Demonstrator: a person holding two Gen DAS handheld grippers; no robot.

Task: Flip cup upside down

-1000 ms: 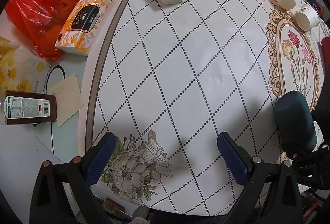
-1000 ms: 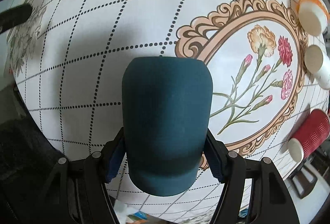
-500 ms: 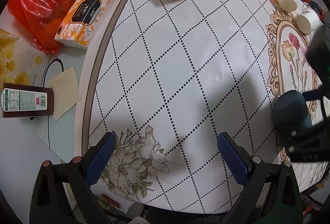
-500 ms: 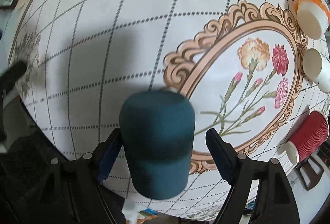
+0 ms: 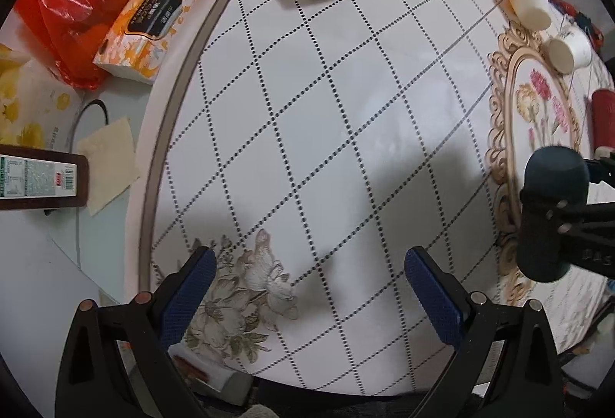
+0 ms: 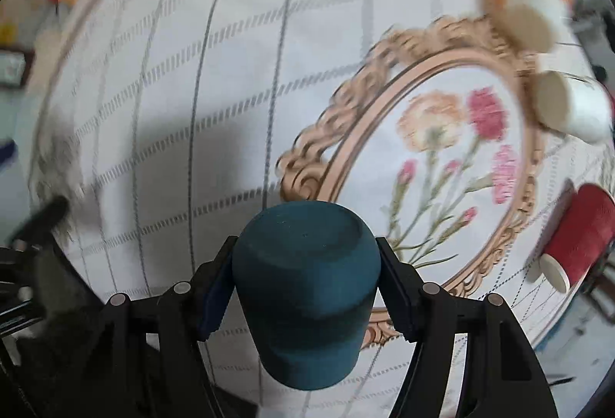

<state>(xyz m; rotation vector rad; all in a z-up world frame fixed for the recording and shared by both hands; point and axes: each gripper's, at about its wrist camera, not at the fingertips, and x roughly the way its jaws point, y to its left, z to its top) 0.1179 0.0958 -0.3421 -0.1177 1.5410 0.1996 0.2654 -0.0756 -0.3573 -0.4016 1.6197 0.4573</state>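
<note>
Holding the dark teal matte cup between my right tongs' pads, I see its closed base facing forward, away from me, so the tongs are closed firmly on its sides. My left tongs hang wide open with nothing in them, the cup off to their right. I judge the flip is underway; to finish well I should keep squeezing evenly, rotate until the rim faces the patterned tablecloth, lower squarely, then release. No writing is legible on the cup.

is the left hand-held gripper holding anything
No, the left hand-held gripper is open with only tablecloth between its fingers.
</note>
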